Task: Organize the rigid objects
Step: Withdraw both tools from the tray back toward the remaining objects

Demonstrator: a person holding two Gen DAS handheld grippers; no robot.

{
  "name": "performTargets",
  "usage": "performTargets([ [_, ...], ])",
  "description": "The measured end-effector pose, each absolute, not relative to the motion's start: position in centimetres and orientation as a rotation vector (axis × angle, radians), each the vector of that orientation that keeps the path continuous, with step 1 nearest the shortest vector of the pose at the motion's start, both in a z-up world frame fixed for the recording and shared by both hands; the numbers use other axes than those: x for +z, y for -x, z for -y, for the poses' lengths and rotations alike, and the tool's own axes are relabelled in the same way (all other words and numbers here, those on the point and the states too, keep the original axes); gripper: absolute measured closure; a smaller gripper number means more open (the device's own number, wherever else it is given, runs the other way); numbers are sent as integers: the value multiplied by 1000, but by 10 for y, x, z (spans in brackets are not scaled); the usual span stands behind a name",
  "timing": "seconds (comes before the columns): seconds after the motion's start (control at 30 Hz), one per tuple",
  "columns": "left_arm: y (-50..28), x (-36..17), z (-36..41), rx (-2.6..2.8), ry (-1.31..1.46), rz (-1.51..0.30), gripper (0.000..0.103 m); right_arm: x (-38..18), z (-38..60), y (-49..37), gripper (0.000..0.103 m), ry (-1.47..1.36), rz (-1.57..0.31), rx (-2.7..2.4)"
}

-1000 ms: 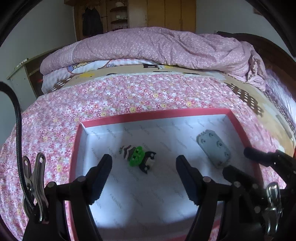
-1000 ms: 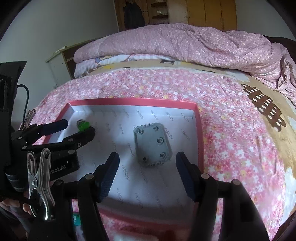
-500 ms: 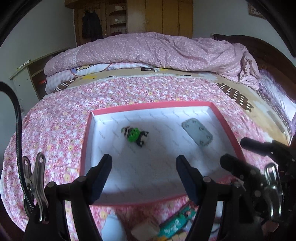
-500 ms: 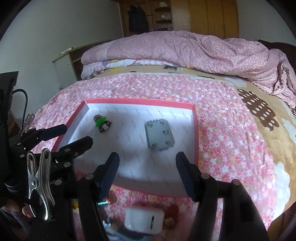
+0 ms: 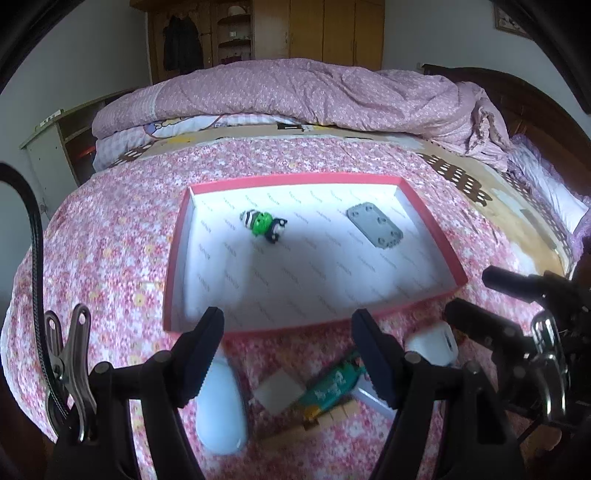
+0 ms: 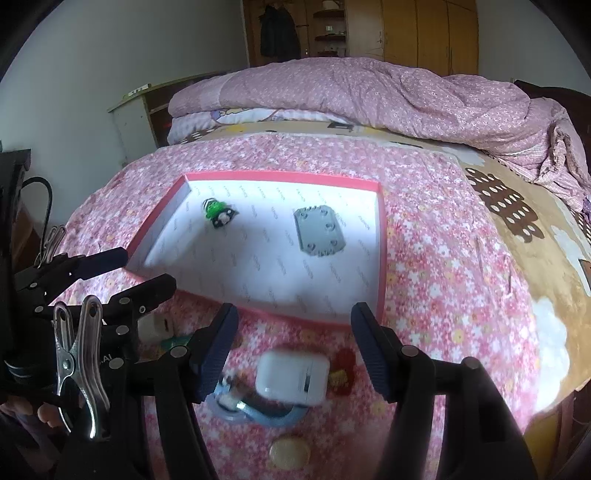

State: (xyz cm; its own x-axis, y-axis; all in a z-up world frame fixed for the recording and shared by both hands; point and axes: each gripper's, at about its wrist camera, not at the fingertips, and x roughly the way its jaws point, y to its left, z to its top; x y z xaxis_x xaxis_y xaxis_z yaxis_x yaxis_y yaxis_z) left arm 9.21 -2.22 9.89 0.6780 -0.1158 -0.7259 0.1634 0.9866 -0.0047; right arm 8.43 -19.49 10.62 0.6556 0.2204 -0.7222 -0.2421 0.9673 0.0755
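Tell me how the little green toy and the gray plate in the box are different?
The green toy is bright green with black and white parts; the gray plate is one dull color. The toy is lumpy and rounded; the plate is flat with small holes. The toy sits near the box's left side, the plate nearer its right. Both lie loose inside the red box.

Home bedroom – bed (image 5: pixel 110 236), pink quilt (image 5: pixel 303 92), wooden wardrobe (image 5: pixel 332 33)

white case (image 6: pixel 291 380) blurred, green packet (image 5: pixel 332 386) part-hidden
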Motion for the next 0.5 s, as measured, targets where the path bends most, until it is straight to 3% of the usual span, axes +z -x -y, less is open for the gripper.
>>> performTargets([
  [0.5, -37, 88, -3, -141, -34, -837, 28, 94, 211, -24, 38, -40, -897, 302],
])
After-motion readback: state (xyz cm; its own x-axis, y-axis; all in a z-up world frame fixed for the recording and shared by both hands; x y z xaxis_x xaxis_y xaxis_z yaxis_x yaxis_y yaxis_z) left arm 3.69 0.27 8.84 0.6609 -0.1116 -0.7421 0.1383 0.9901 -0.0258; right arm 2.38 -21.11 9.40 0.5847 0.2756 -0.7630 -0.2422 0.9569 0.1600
